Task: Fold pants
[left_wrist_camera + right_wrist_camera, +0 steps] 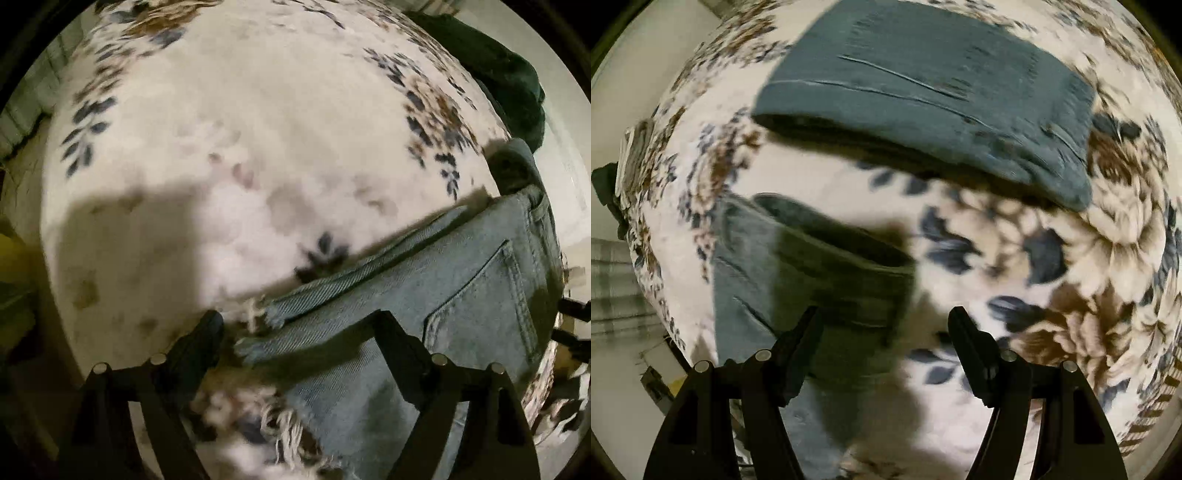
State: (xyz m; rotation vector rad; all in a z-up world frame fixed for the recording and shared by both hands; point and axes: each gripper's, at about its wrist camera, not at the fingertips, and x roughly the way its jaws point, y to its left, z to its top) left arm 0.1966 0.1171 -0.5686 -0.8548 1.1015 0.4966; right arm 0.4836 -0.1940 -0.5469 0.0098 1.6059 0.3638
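Light blue jeans (436, 295) lie folded on the floral blanket (240, 155), back pocket up and frayed hems toward me. My left gripper (299, 328) is open and empty just above the frayed hem end. In the right wrist view the same jeans (798, 273) lie at lower left, their waistband end in shadow. My right gripper (886, 325) is open and empty above the jeans' right edge.
A folded dark teal garment (923, 103) lies on the blanket (1071, 258) beyond the jeans; it also shows in the left wrist view (498, 74) at upper right. The bed's edge and the floor show at the left of both views.
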